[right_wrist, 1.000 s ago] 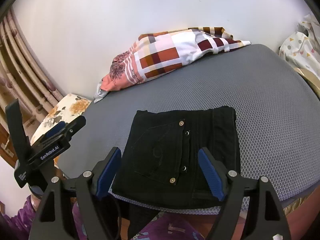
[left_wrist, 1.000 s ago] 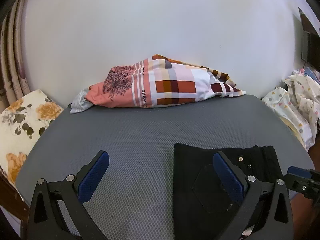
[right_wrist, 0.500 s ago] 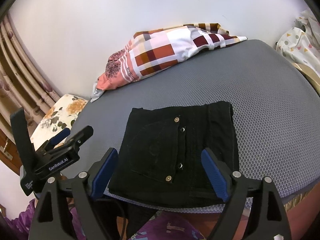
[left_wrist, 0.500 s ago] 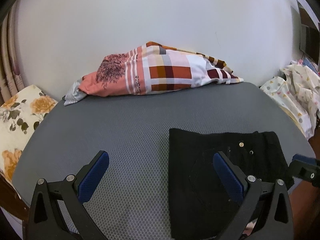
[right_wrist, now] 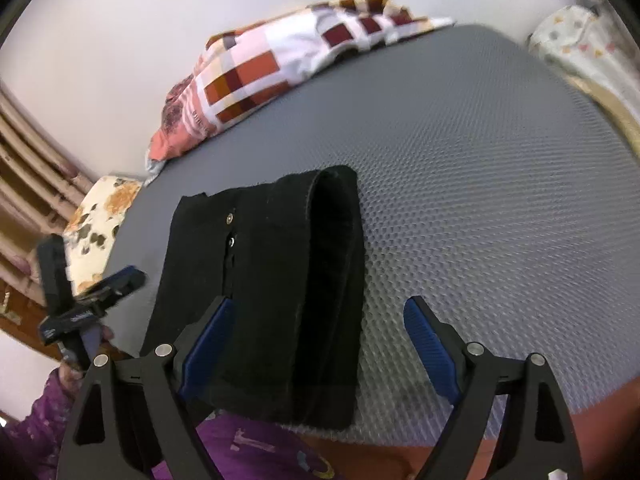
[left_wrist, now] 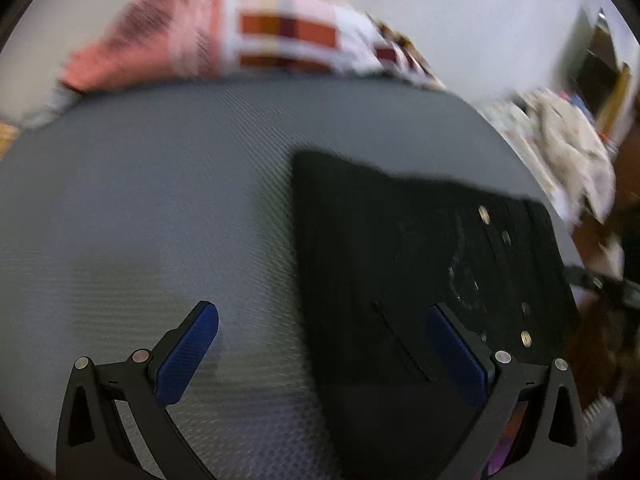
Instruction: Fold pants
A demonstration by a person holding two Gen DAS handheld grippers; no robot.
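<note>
Observed bed (right_wrist: pixel 500 152) with grey mesh cover as the working surface; bare across most of its middle, probably kept that way to give room for folding.

Noted patterned pillow (right_wrist: pixel 260 76) pushed to the far side against the wall, well apart from the work.

Found black pants (right_wrist: pixel 272 280) at the near edge of the bed, already doubled into a compact rectangle, rivets and pocket facing up, thick rolled fold along the side toward the open mattress. Judged placement near the edge as being for easy reach from both hands. Judged task late: one more fold or a final tidy likely.

Recorded right claw (right_wrist: pixel 318 304) wide; jaws just been opening. Straddles the rolled fold: one pad over the cloth, the other over bare mesh. Cloth between the jaws but not pinched; contact with the fabric not clear.

Recorded left claw (left_wrist: pixel 320 310) wide too, holding nothing. Straddles the opposite edge of the pants (left_wrist: pixel 400 260), one pad over mattress, one over cloth. View blurred, so contact not readable. Looks like a symmetric set-up to take both sides at once.
</note>
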